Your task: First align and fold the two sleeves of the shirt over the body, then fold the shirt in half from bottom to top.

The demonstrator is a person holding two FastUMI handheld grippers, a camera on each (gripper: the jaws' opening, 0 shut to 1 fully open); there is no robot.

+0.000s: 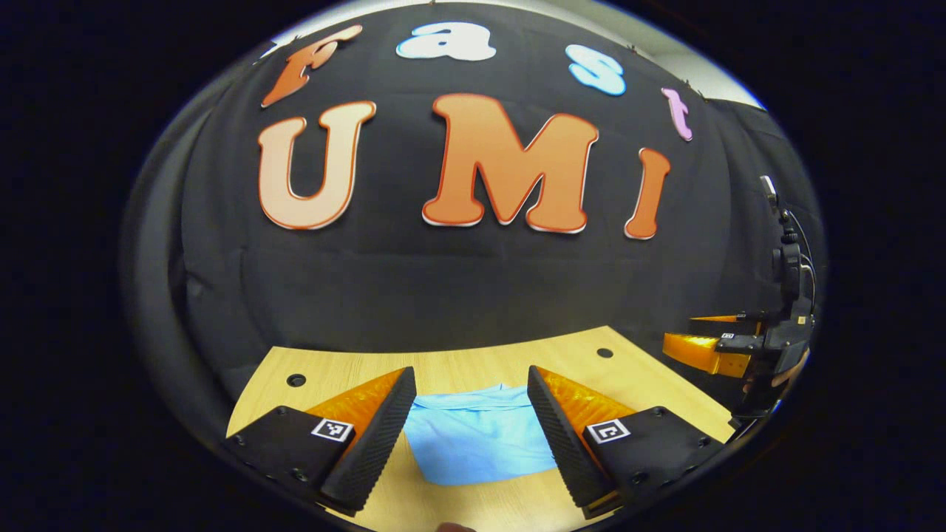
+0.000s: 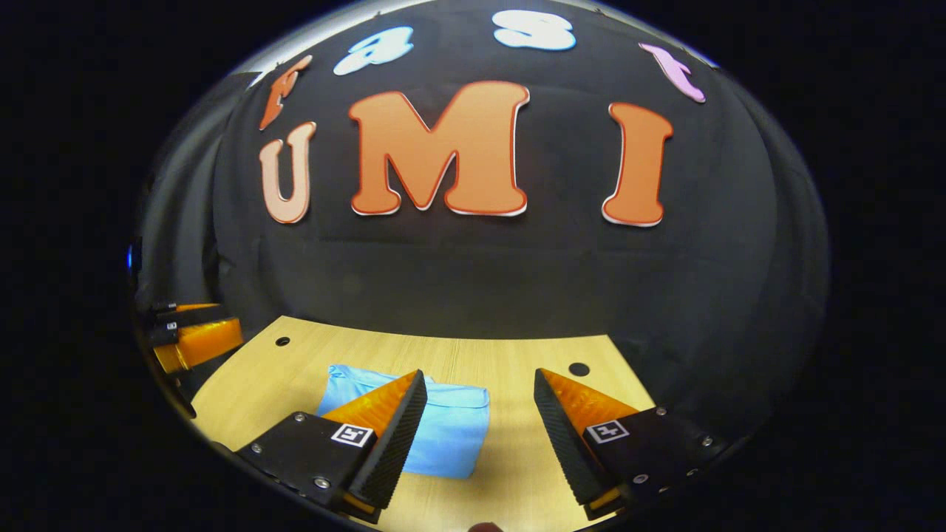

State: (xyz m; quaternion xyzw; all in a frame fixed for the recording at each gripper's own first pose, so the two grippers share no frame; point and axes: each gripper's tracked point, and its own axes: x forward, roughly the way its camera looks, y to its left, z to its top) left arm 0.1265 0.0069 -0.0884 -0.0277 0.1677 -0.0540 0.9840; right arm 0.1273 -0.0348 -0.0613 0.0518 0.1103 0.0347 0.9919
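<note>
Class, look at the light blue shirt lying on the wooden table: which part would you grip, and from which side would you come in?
The shirt lies flat on the table as a compact rectangle. Probably grip a near corner or edge from above, since no part stands up. In the right gripper view its right edge looks straight and bare, nearest the open right gripper; the open left gripper straddles it.

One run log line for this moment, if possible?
shirt: folded compact on table | left claw: open, above | right claw: open, above

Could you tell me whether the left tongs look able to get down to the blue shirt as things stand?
Probably yes. The left tongs are open and held above the table, with the folded blue shirt lying flat directly ahead between their fingers, and nothing lies between them.
</note>
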